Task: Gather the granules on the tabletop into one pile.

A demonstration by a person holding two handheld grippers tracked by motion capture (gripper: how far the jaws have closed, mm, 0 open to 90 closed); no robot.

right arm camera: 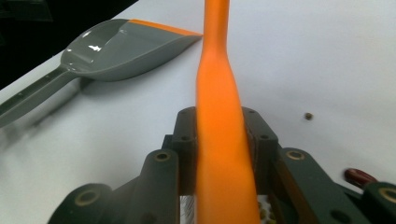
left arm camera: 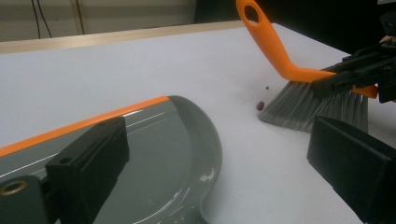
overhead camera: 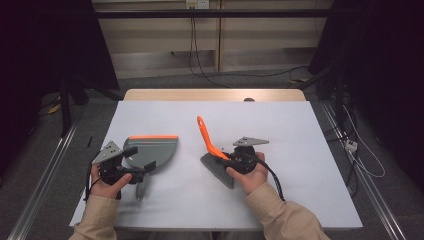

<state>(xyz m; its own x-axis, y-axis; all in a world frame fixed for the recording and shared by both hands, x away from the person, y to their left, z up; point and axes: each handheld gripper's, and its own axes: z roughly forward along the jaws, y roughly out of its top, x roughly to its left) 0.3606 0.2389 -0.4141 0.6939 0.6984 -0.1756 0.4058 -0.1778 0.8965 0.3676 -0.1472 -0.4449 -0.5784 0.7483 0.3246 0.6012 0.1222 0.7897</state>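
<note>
Brush point(overhead camera: 216, 159) | orange handle slants up, away | right jaws clamp handle | left jaws apart

The brush point(overhead camera: 216, 155) has a bright orange handle and grey bristles. The dustpan point(overhead camera: 150, 150), at nine o'clock from it, is grey with an orange strip along its lip. The table point(overhead camera: 280, 125) is white. A bit point(left arm camera: 260, 105) beside the bristles looks dark red.

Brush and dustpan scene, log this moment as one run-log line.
right gripper: shut on brush handle | left gripper: by dustpan, grip unclear | crumbs: on table beside bristles | stage: sweeping toward dustpan
</note>
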